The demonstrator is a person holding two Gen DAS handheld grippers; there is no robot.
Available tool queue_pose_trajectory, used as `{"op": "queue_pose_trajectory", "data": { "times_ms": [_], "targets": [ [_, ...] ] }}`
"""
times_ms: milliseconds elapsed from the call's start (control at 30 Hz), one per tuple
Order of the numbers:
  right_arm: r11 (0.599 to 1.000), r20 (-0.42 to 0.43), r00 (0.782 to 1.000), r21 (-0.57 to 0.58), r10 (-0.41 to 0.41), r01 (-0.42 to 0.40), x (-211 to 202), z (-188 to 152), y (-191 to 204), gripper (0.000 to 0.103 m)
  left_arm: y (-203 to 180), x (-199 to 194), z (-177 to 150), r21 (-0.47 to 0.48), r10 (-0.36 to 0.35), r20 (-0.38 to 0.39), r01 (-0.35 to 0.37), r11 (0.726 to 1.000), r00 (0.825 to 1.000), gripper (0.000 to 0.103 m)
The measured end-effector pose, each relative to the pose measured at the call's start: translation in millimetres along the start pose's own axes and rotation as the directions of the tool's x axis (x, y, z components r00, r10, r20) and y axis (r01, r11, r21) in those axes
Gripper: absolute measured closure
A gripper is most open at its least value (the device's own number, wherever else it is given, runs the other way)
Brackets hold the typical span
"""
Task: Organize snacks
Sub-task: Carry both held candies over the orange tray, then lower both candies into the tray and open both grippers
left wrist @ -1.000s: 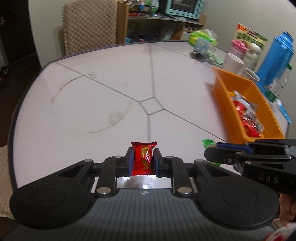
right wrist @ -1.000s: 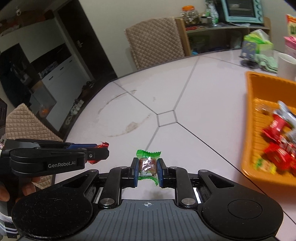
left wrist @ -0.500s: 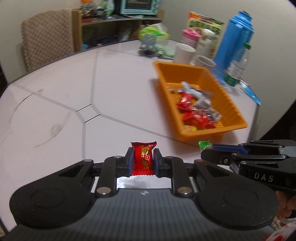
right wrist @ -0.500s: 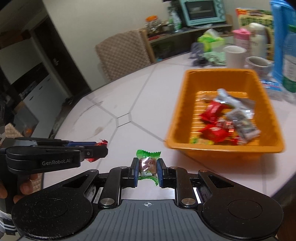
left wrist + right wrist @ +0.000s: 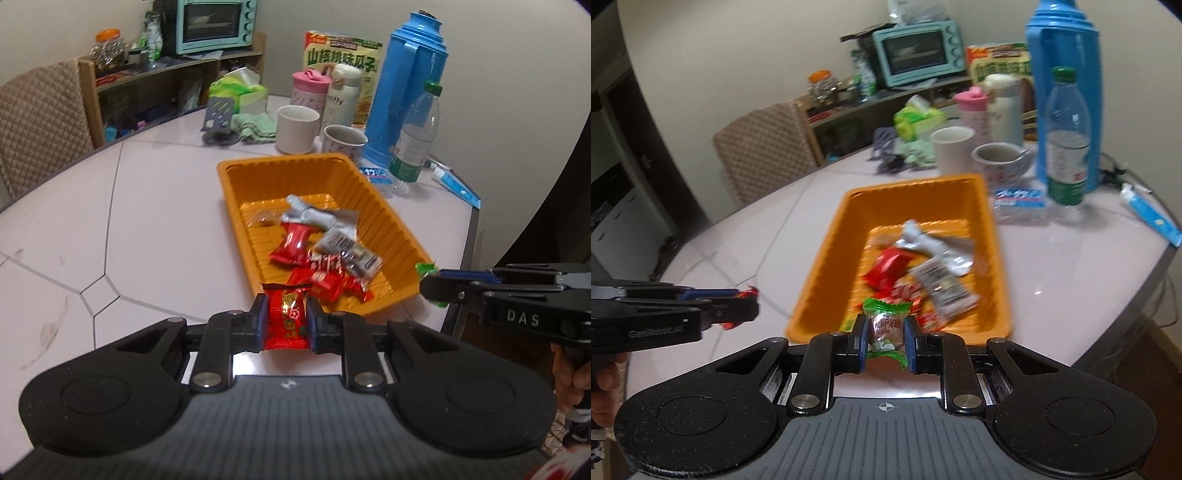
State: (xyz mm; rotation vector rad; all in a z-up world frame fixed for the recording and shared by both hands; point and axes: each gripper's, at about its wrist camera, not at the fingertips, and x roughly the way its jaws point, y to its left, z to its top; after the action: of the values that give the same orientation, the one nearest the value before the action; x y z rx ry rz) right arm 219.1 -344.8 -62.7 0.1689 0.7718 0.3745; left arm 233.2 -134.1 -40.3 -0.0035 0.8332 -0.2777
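My left gripper point(image 5: 285, 320) is shut on a red wrapped candy point(image 5: 286, 317), held just short of the near end of the orange tray point(image 5: 258, 171). In the right wrist view my right gripper point(image 5: 885, 334) is shut on a green-wrapped candy point(image 5: 885, 325) over the near edge of that orange tray point(image 5: 827, 251). Several red and silver snack packets point(image 5: 325, 240) lie in the tray. The right gripper point(image 5: 430, 286) shows at the right of the left wrist view, and the left gripper point(image 5: 748, 308) appears at the left of the right wrist view.
Behind the tray stand two mugs point(image 5: 297, 129), a pink cup point(image 5: 309, 88), a blue thermos point(image 5: 406, 88) and a water bottle point(image 5: 417, 136). A blue packet point(image 5: 376, 175) and a tube point(image 5: 456, 184) lie near the table's right edge. A quilted chair point(image 5: 40, 122) stands at the far left.
Both grippers have swung right across the table with their candies; the orange tray, once at the far right, now lies straight ahead and close.
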Motion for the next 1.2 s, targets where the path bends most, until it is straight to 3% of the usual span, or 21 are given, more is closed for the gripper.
{"op": "queue_pose_trajectory", "data": {
  "times_ms": [367,1033,1200],
  "targets": [
    [0.997,0.003,0.997,-0.010,-0.076,0.076,24.5,19.1,-28.5,0.083,-9.0,27.8,21.6,0.019,-0.001,-0.008,0.001,1.000,1.000,0.084],
    [0.991,-0.059,0.990,-0.043,-0.125,0.123,66.3,23.8,-40.0,0.082,-5.8,62.4,35.4,0.030,0.002,-0.048,0.000,1.000,0.999,0.084],
    [0.991,-0.060,0.990,-0.039,-0.127,0.125,68.7,26.3,-40.5,0.075,-5.7,67.4,37.5,0.035,-0.001,-0.053,0.003,0.999,0.999,0.084]
  ]
}}
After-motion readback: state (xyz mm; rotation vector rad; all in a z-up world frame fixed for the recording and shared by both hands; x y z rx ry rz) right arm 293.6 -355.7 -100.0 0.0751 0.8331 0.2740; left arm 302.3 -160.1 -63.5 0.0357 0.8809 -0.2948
